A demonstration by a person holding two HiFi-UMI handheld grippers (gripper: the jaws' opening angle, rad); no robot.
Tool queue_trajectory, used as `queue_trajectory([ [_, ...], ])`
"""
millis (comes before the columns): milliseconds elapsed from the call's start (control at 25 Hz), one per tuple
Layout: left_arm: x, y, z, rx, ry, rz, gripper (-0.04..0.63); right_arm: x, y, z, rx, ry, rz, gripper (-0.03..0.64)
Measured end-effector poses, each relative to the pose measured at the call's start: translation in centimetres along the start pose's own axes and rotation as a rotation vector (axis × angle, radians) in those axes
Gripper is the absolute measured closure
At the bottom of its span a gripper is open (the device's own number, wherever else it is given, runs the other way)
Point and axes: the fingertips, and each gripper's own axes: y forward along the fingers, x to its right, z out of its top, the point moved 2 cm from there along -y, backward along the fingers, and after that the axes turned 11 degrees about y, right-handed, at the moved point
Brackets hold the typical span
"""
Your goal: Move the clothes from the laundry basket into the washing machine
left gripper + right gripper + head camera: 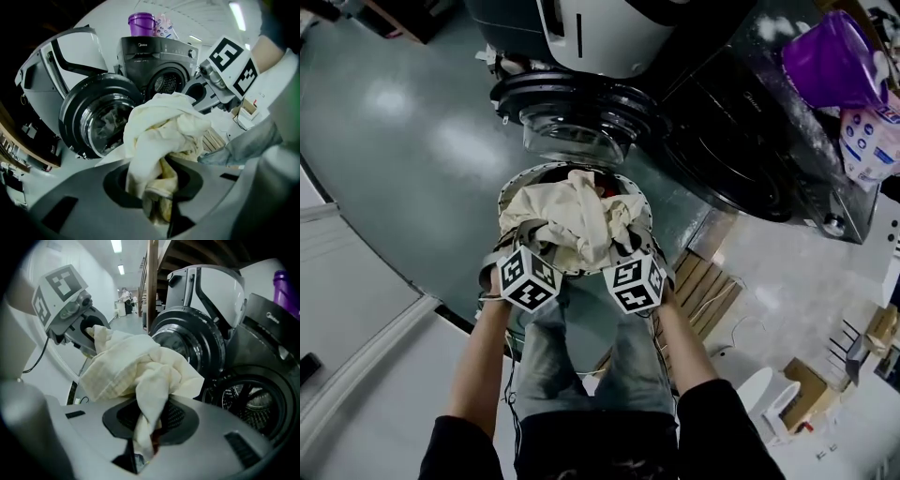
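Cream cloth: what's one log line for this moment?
cream cloth: held by both | left gripper: shut on it | right gripper: shut on it | washing machine: ahead

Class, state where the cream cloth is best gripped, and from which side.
Grip the cream cloth by gathered folds at each end, from the person's side: it is a loose, floppy bundle. The left gripper and right gripper pinch it so.
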Motion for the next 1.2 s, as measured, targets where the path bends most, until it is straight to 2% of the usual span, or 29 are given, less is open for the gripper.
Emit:
queue_trajectory([
  [200, -0.3, -4.0, 2.9, 0.078, 0.017, 0.017, 0.48, 0.0, -4.8, 1.7, 0.061, 0.096, -0.084, 0.532],
  [560, 1.0, -8.9, 8.4, 0.172, 0.148, -0.008, 0.48, 0.8, -12.8, 2.0, 0.13, 0.18, -0.242, 0.534],
  [680, 2.2, -9.3, 11.1, 0.181, 0.191, -0.014, 0.48, 2.5, -15.1, 1.3, 0.156, 0.225, -0.273, 0.534],
  [880, 4.9, -8.7, 16.3, 0.192, 0.218, -0.021, 0.48, 6.5, -18.7, -1.0, 0.196, 0.283, -0.315, 0.535],
  [1200, 11.2, -5.5, 25.9, 0.2, 0.273, -0.031, 0.48, 15.1, -24.0, -7.5, 0.242, 0.394, -0.353, 0.535],
])
